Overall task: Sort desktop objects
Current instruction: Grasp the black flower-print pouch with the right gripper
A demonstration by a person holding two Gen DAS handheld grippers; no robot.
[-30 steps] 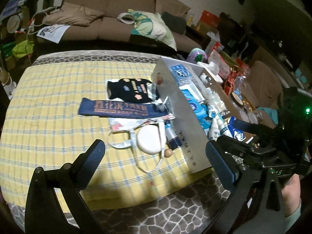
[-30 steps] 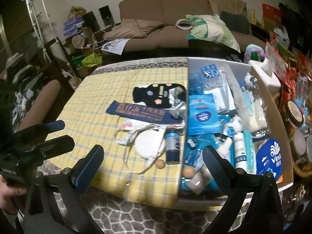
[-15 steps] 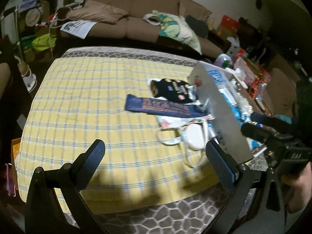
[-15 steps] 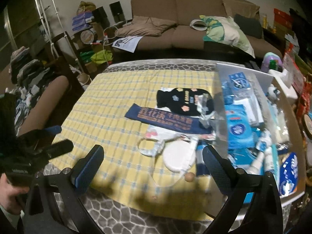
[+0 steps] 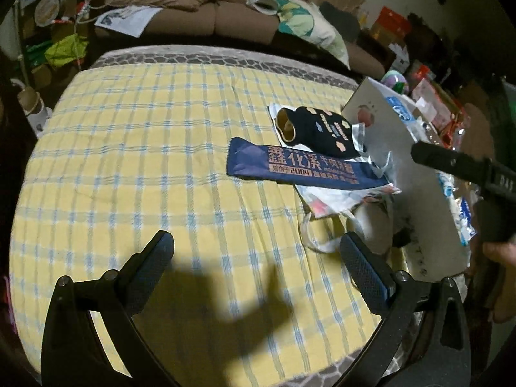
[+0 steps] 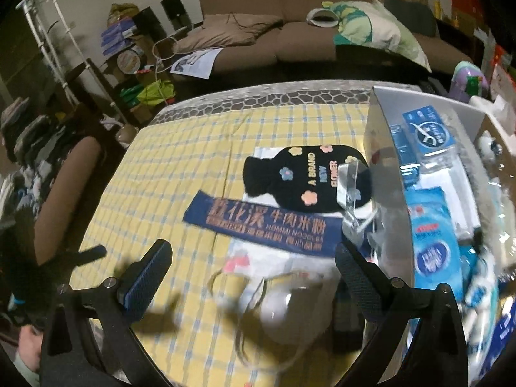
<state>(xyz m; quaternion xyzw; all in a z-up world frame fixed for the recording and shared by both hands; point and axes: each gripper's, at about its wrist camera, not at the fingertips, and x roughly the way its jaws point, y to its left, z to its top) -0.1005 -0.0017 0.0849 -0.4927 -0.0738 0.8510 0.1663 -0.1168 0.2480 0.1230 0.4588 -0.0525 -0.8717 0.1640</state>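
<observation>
— What is around you?

— A dim living room, a brown sofa [image 6: 290, 32] behind, and a table with a yellow checked cloth [image 5: 145, 161]. On its right part lie the loose things: a blue pouch [image 6: 264, 225], a black cover [image 6: 306, 177] with flowers touching it, a white bag [image 5: 335, 200] with straps, and a round white thing [image 6: 293, 303], blurred. Just beside them stands the box [image 5: 403, 174], already full of packets.

— And your grippers?

— I hold both above the cloth. My left gripper [image 5: 258, 274] is spread wide and holds nothing. My right gripper [image 6: 251, 277] is also wide apart and empty, over the white thing and the straps.

— What may go wrong?

— I think the straps are the danger. If a finger of my right gripper catches a loop, the whole bag can come up and pull the pouch with it. Also the things overlap, so I may pinch two together. And the box wall is near; the outer finger may knock it.
</observation>
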